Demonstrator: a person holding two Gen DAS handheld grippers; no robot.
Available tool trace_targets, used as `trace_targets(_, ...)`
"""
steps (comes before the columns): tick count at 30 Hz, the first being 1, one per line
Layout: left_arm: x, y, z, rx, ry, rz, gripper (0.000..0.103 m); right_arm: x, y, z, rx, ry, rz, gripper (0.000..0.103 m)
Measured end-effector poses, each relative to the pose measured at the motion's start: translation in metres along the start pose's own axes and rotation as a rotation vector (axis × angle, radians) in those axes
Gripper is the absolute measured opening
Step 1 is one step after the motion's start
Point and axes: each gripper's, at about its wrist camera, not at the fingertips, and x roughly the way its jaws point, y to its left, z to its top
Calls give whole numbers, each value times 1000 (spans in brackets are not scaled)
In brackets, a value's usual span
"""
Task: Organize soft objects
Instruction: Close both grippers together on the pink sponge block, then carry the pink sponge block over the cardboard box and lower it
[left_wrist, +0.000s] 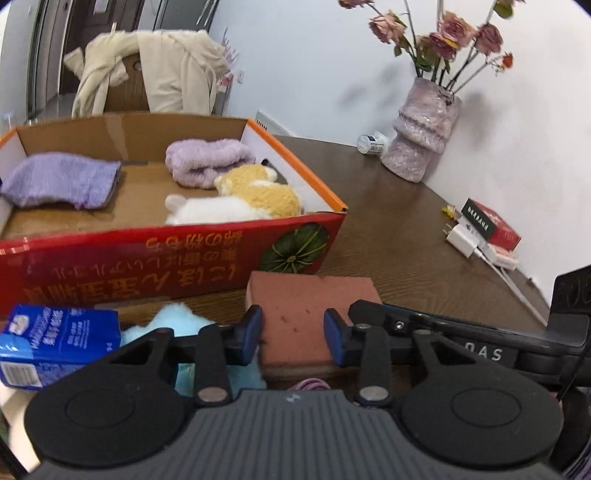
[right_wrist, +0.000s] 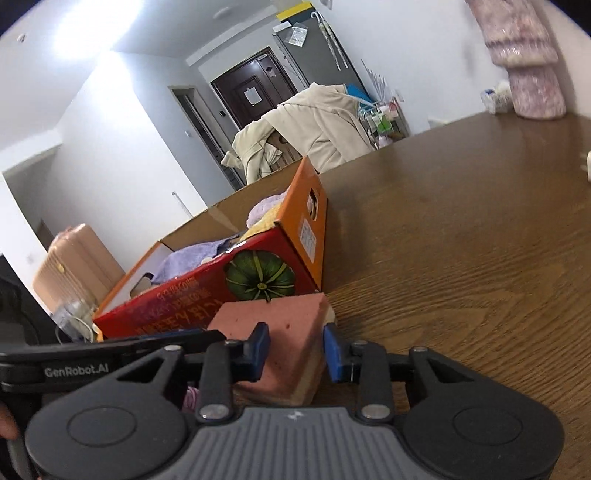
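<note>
Though narrowed about the pink sponge (left_wrist: 299, 306) at lower centre, cannot be called clamped: left gripper (left_wrist: 293, 332) and right gripper (right_wrist: 295, 350) alike, pads close beside its edges, no dent visible to prove pressure. Approached from two sides, probably to keep so soft a slab level. Lying on the table (left_wrist: 406, 229), just before the red box (left_wrist: 147, 258). Lower left, blue plush (left_wrist: 173, 317) and tissue pack (left_wrist: 55, 332) outside. Higher, inside the box, folded purple cloth (left_wrist: 62, 179) and plush toy (left_wrist: 258, 195) kept to the sides, middle left free.
</note>
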Motion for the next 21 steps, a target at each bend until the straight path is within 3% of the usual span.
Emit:
trace_targets(11, -3, -3, 4, -14, -24, 1, 34, 2, 0, 4, -16, 8, 10, 29)
trace_targets(14, -34, -21, 13, 38, -109, 9, 34, -12, 14, 5, -66, -45, 16, 28)
trace_targets(17, -74, -28, 19, 6, -181, -35, 34, -44, 36, 10, -92, -133, 35, 28)
trace_targets(21, -132, -39, 10, 26, -233, -52, 34, -90, 81, 11, -170, -159, 40, 28)
